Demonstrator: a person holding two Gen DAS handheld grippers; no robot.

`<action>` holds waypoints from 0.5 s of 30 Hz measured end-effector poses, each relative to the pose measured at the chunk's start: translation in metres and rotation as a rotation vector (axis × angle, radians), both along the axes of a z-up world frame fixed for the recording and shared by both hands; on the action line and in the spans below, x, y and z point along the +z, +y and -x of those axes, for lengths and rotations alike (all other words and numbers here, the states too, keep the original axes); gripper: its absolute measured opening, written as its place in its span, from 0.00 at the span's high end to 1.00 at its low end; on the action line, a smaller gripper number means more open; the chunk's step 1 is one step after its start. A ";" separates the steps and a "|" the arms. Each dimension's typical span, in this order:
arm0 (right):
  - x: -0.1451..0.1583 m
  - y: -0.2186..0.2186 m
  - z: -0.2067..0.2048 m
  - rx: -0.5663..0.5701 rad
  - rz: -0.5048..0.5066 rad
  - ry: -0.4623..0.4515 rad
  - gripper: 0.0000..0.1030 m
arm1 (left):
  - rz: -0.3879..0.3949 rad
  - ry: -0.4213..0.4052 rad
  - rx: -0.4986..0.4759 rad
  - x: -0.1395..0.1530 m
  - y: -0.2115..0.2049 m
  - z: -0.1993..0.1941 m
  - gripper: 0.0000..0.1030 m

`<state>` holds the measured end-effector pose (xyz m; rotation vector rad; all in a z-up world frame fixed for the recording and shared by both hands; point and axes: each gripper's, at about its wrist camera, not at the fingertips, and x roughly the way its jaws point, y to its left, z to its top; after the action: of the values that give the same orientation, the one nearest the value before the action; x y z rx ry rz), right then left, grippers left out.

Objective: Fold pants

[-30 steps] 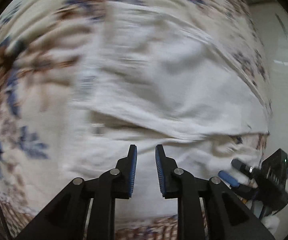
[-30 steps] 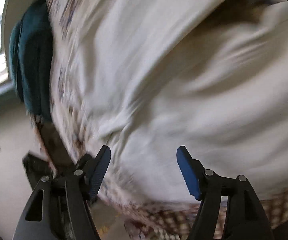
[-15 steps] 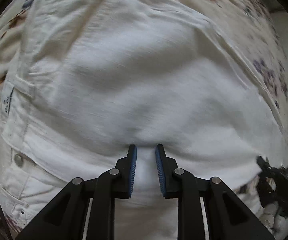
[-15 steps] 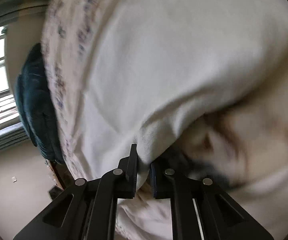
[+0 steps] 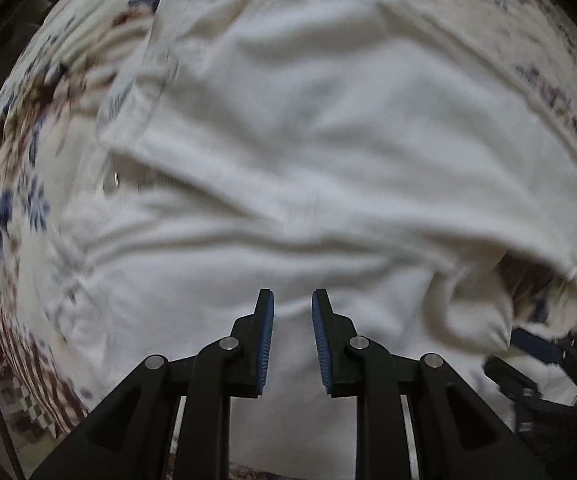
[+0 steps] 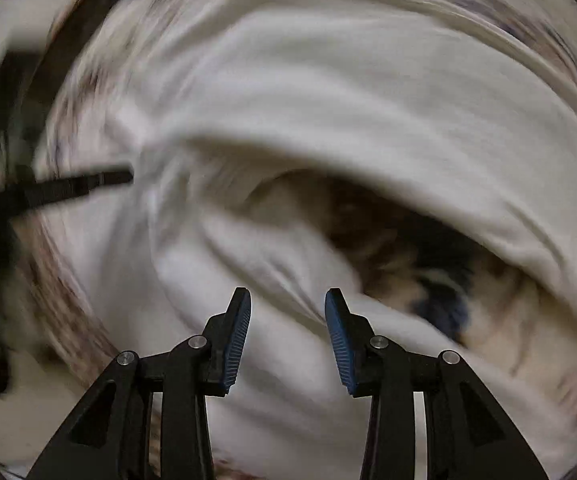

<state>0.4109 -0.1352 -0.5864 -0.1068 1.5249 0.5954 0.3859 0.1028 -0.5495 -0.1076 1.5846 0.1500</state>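
White pants spread on a floral bedcover, filling most of both views. One layer already lapped over another: a long fold ridge crossing the middle of the left wrist view, waistband and pocket edge showing at upper left. Judged partly folded, not finished. Far right edge lifted and curled, patterned cover showing beneath it; same raised flap seen in the right wrist view, arching over a dark gap. Cloth wrinkled throughout, edges not squared.

Left claw pointing down over the pants, jaws nearly together with a narrow slot between them; no cloth seen pinched, though the cloth lies close behind, so contact not settled. Right claw partway apart, jaws just opened wider after a close, nothing clamped between the pads, cloth lying below. Right view heavily blurred; fine detail not readable. Right claw also showing at the lower right of the left view, just beside the curled flap.

Remaining, as judged: lay the lifted flap flat, smooth the ridges, make at least one further fold. Risk: loose flap dragging out of line.
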 end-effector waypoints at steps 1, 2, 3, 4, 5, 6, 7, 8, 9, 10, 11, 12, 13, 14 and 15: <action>-0.005 0.011 0.004 0.066 0.051 -0.036 0.59 | -0.001 0.012 0.014 -0.005 0.003 0.004 0.83; -0.010 0.022 0.005 0.119 0.091 -0.076 0.58 | 0.006 0.021 0.035 -0.010 0.007 0.007 0.83; -0.017 0.029 0.009 0.175 0.123 -0.112 0.63 | 0.008 0.027 0.050 -0.013 0.012 0.009 0.83; -0.020 0.030 0.008 0.193 0.141 -0.142 0.84 | 0.007 0.028 0.063 -0.014 0.017 0.011 0.83; -0.023 0.022 0.003 0.158 0.143 -0.156 0.89 | 0.007 0.023 0.075 -0.013 0.023 0.013 0.83; -0.026 0.002 -0.010 0.040 0.095 -0.112 0.90 | 0.003 0.019 0.087 -0.011 0.029 0.017 0.83; -0.030 -0.021 -0.023 -0.092 0.027 -0.044 0.91 | -0.003 0.015 0.108 -0.008 0.040 0.021 0.83; -0.039 -0.056 -0.035 -0.283 -0.075 0.062 0.91 | -0.002 0.013 0.127 -0.006 0.050 0.021 0.83; -0.045 -0.073 -0.037 -0.376 -0.130 0.125 0.91 | 0.001 0.013 0.147 -0.003 0.060 0.024 0.83; -0.049 -0.083 -0.037 -0.422 -0.162 0.167 0.91 | 0.004 0.010 0.176 0.000 0.072 0.028 0.83; -0.049 -0.087 -0.034 -0.423 -0.162 0.178 0.90 | 0.009 0.007 0.207 0.004 0.086 0.032 0.83; -0.046 -0.088 -0.032 -0.417 -0.152 0.181 0.89 | 0.023 0.005 0.243 0.008 0.100 0.035 0.83; -0.042 -0.092 -0.028 -0.429 -0.152 0.192 0.82 | 0.050 -0.007 0.290 0.013 0.116 0.040 0.83; -0.035 -0.103 -0.023 -0.465 -0.181 0.223 0.74 | 0.083 -0.022 0.349 0.018 0.133 0.044 0.83; -0.025 -0.109 -0.019 -0.506 -0.214 0.244 0.44 | 0.109 -0.034 0.401 0.020 0.147 0.045 0.83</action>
<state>0.4294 -0.2437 -0.6116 0.5197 1.6304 0.3667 0.3409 0.2501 -0.5294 -0.5109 1.5219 0.3718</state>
